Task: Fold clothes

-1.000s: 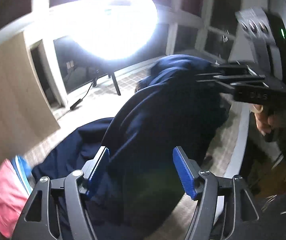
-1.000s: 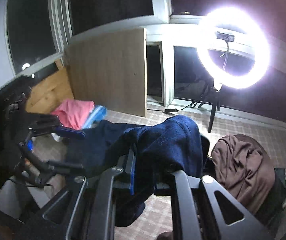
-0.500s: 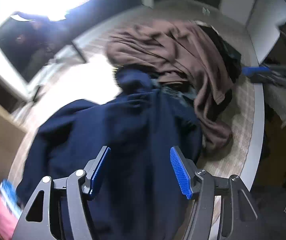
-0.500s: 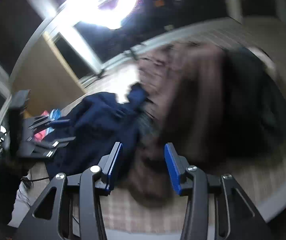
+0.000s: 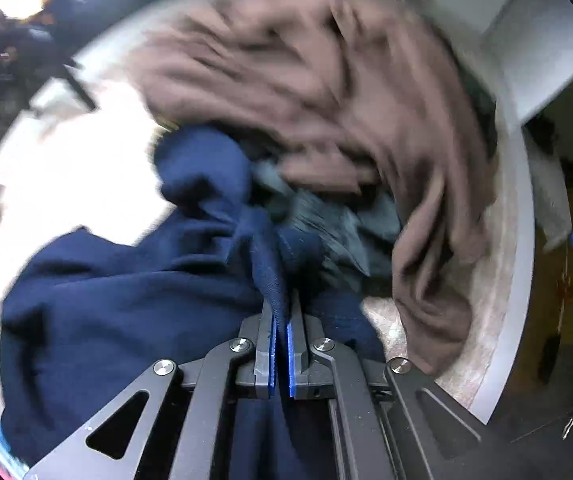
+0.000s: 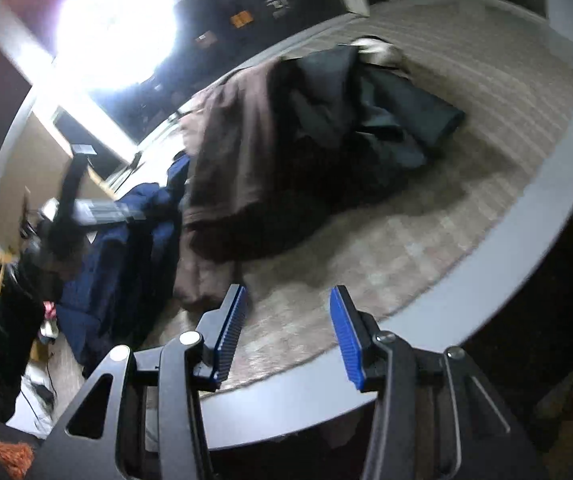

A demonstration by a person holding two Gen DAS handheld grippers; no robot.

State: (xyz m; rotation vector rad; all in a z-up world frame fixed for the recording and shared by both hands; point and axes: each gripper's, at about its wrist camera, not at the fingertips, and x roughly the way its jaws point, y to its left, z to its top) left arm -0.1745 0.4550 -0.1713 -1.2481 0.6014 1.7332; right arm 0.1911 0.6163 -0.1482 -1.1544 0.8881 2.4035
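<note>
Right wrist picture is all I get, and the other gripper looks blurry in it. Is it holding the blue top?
Observer: Yes. The left gripper has just closed its jaws on a raised fold of the blue top.
Operator: Does the blue top touch the brown cloth there?
Observer: No. Right by the pinch, a ribbed grey cloth lies between the blue top and the brown cloth.
</note>
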